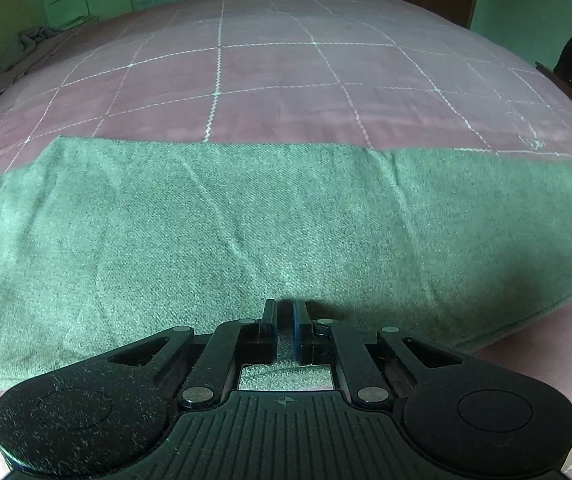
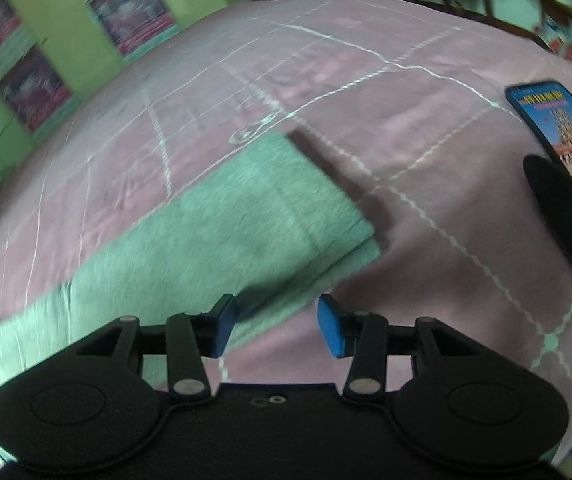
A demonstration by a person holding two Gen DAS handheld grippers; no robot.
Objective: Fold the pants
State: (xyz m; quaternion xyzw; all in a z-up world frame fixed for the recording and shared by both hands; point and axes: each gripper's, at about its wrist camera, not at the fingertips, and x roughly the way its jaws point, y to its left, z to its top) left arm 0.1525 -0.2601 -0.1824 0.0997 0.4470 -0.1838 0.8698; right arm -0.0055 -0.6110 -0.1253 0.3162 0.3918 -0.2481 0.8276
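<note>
Currently the pants [image 1: 270, 220] are pinched by the left gripper [image 1: 285, 312] near the bed [image 1: 286, 92] edge; right gripper [image 2: 277, 324] jaws gape empty, so the fold could be dragged askew.

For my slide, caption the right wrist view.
Open right gripper above green pants on a pink bedspread, phone nearby.

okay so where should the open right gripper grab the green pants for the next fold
Probably the squared end of the green pants, at its near corner. Come in from the bare pink bedspread side: there the layered edge faces the open right gripper, so one finger could slide underneath.
</note>
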